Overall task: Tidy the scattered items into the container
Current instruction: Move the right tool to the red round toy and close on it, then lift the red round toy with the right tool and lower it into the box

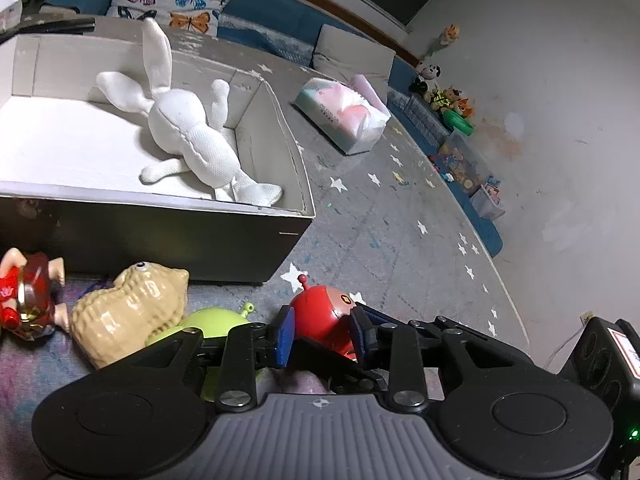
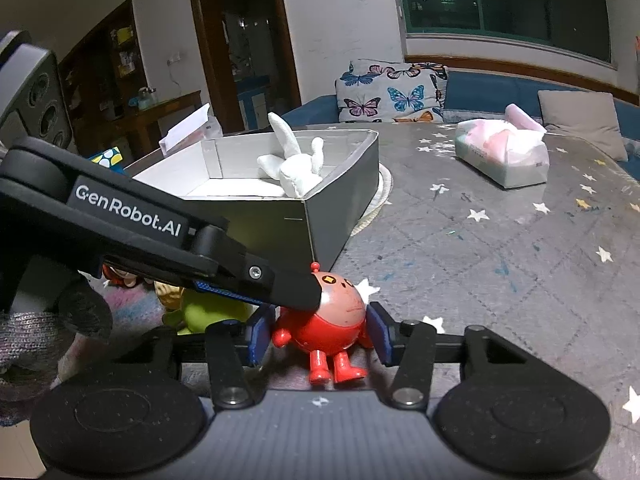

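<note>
A round red toy (image 2: 320, 320) with an antenna and small feet stands on the grey star-print mat. My right gripper (image 2: 318, 336) is shut on it, its blue pads (image 2: 260, 334) lying against the toy's little arms. My left gripper (image 1: 322, 332) reaches in from the left and is open around the toy's head (image 1: 320, 312), one finger (image 2: 296, 290) resting over the top. The open box (image 1: 160, 200) lies just beyond with a white plush bunny (image 1: 188, 132) inside. A peanut toy (image 1: 132, 312), a green toy (image 1: 216, 318) and a red-suited figure (image 1: 28, 296) lie in front of the box.
A tissue pack (image 2: 504, 156) lies on the mat to the right of the box (image 2: 340, 184). A butterfly cushion (image 2: 392, 92) and blue sofa stand behind. Toy bins (image 1: 464, 156) line the wall. Bare mat stretches to the right of the red toy.
</note>
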Tool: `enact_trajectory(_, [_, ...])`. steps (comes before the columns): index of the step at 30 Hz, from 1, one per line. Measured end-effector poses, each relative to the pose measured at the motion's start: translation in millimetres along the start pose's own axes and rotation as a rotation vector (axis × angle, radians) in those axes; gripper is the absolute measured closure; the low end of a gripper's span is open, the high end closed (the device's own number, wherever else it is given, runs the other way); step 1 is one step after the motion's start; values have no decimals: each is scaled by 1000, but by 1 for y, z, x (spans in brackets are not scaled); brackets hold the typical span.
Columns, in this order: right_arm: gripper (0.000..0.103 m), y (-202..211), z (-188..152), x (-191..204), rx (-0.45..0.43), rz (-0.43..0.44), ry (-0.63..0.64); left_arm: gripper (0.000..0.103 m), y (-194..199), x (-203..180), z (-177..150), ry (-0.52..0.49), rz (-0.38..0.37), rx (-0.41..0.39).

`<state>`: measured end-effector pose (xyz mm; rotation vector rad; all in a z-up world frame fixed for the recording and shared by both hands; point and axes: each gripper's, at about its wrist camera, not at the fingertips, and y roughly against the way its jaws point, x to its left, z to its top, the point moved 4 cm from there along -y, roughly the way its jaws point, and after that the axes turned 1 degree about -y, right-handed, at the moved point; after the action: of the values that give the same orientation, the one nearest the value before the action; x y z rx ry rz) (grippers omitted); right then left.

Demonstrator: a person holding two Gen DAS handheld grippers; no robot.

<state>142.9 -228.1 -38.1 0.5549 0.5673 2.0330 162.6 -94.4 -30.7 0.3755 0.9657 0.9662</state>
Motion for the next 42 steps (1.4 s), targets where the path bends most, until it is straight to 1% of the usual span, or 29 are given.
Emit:
enact_trajectory(8, [53, -1, 0, -6, -6, 4, -30, 68, -5, -1, 6, 16, 4, 7])
enact_trajectory(11, [54, 0, 0, -10, -10, 15, -52, 66, -8, -2, 9, 14, 13, 22])
enact_trajectory(15, [55, 1, 0, -13, -13, 17, -65, 66, -12, -2, 14, 35, 12, 43])
enact_trajectory(21, [54, -1, 1, -13, -12, 8, -53, 65, -16, -2, 19, 43, 30, 43])
enact_trajectory(26, [55, -4, 0, -13, -2, 11, -53, 65, -17, 4, 22, 91, 37, 29])
enact_trajectory(37, [53, -4, 4, -14, -8, 23, -63, 64, -19, 3, 22, 77, 41, 45])
enact_trajectory(42, [55, -8, 3, -12, 5, 8, -56, 64, -18, 0, 20, 48, 36, 28])
